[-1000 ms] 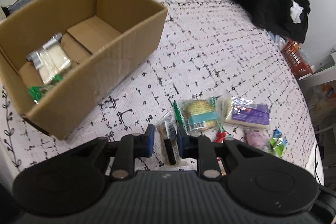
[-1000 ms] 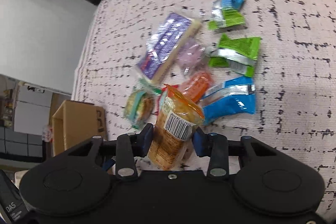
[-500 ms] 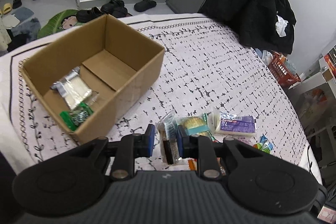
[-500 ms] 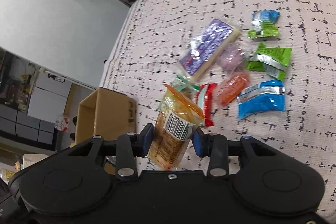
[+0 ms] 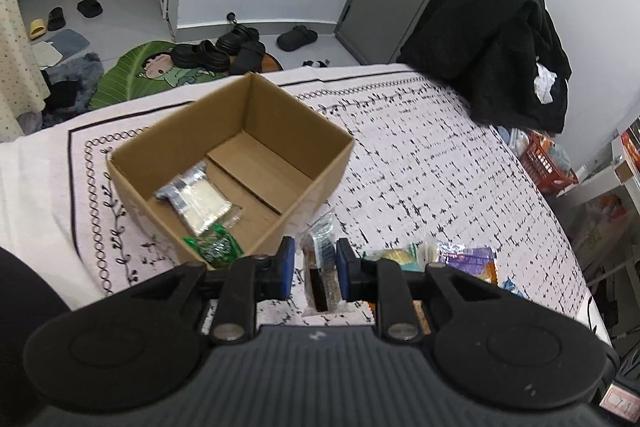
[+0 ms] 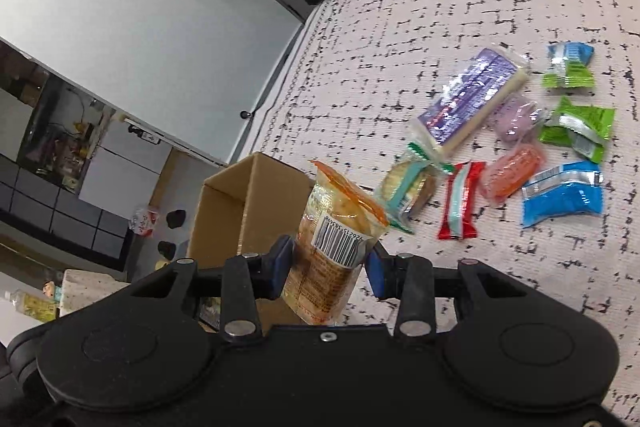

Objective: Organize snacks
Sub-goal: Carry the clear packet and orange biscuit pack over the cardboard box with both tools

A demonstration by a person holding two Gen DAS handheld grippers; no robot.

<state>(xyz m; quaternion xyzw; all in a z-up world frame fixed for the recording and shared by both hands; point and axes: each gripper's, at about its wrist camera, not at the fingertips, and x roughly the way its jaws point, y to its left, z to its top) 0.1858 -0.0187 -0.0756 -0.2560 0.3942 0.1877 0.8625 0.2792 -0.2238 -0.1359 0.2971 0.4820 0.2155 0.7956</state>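
My left gripper (image 5: 316,273) is shut on a clear packet with a dark snack (image 5: 320,267), held above the table just right of the open cardboard box (image 5: 328,163). The box holds a pale cracker pack (image 5: 196,201) and a green packet (image 5: 214,247). My right gripper (image 6: 330,267) is shut on an orange snack bag with a barcode (image 6: 332,243), held above the table with the box (image 6: 240,199) behind it. Several loose snacks lie on the cloth to the right: a purple bar (image 6: 468,99), a red candy (image 6: 458,201) and a blue packet (image 6: 562,193).
The table has a white cloth with black marks (image 5: 420,155). A black coat (image 5: 492,39) hangs at the far edge. An orange basket (image 5: 546,163) stands past the right edge. Shoes (image 5: 224,51) and a leaf mat lie on the floor behind.
Both grippers have risen and pulled back with their snacks. The left one now sits higher above the box's right side. The right one has swung so the box comes into view.
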